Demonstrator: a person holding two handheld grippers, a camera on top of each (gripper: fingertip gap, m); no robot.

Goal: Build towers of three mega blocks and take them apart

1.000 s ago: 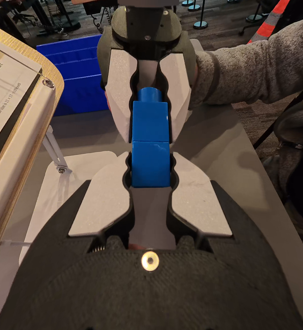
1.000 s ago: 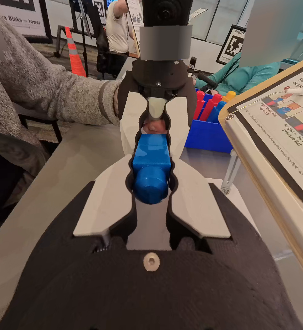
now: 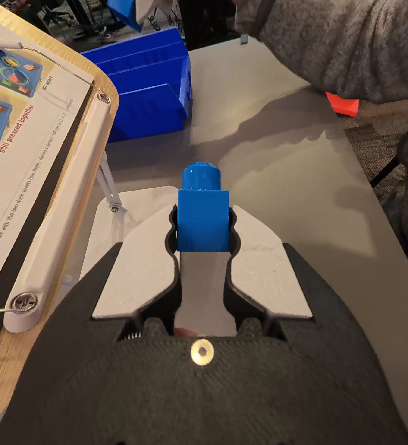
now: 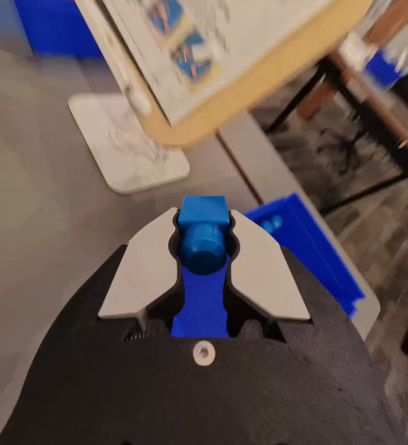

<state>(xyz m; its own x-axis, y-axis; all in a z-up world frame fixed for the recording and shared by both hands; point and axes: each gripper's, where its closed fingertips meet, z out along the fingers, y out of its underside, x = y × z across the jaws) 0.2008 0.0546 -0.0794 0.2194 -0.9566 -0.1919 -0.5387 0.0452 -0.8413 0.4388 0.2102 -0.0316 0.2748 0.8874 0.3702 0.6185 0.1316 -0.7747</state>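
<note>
Grey tabletop, bearing at its far side a deep-blue plastic storage bin and, at the left, a tilted wooden-edged board carrying a printed instruction sheet on a white flat base. A second blue bin lies below and to the right in the right wrist view, which is motion-blurred. A grey knitted sleeve crosses the upper right; beneath it rests a small orange-red plastic block, its shape partly hidden.

Left gripper: its two pale fingers are closed on a single blue plastic mega block, clamped by its side walls, round stud pointing away from the camera, held above the table.

Right gripper: fingers likewise closed on a second blue plastic mega block, stud turned toward the camera, carried over the blue bin.

Judged step: the two blocks are apart, each awaiting deposit. To do this well, bring each block low over a bin before the fingers part, so it drops a short way and does not bounce out; release one side at a time, and steer clear of the tilted board.
</note>
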